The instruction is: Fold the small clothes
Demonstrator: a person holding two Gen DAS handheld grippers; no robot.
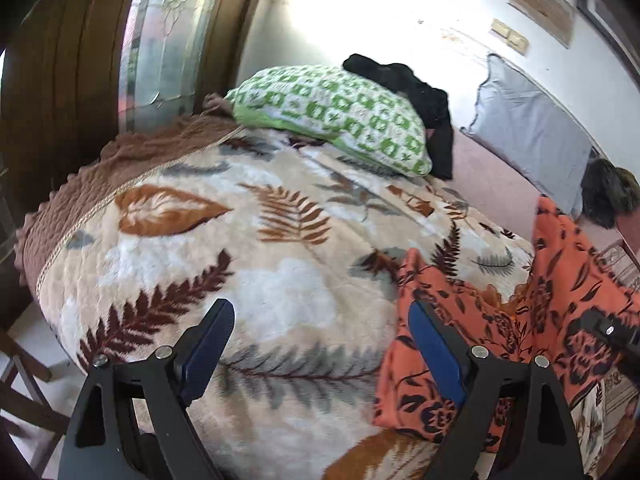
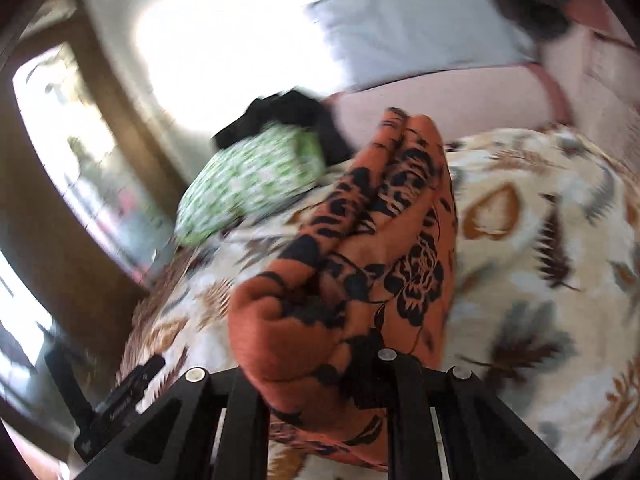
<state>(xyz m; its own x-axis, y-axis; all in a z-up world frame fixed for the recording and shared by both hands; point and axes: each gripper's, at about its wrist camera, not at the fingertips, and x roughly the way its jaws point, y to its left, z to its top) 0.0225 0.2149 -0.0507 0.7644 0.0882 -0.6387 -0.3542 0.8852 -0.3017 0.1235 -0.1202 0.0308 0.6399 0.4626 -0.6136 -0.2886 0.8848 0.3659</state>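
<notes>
orange floral garment (image 2: 360, 240) bunched and clamped in the right gripper (image 2: 320, 376), lifted above a leaf-patterned blanket (image 2: 540, 240). left gripper (image 1: 320, 340) spread wide, blue pads (image 1: 208, 344) bare, hovering over the same blanket (image 1: 240, 240) just beside the garment's hanging folds (image 1: 500, 320). behind: green patterned pillow (image 1: 340, 116), black cloth (image 1: 420, 96), grey pillow (image 1: 528, 128).

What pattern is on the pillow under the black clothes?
Green squares on white, clearest in the left wrist view.
</notes>
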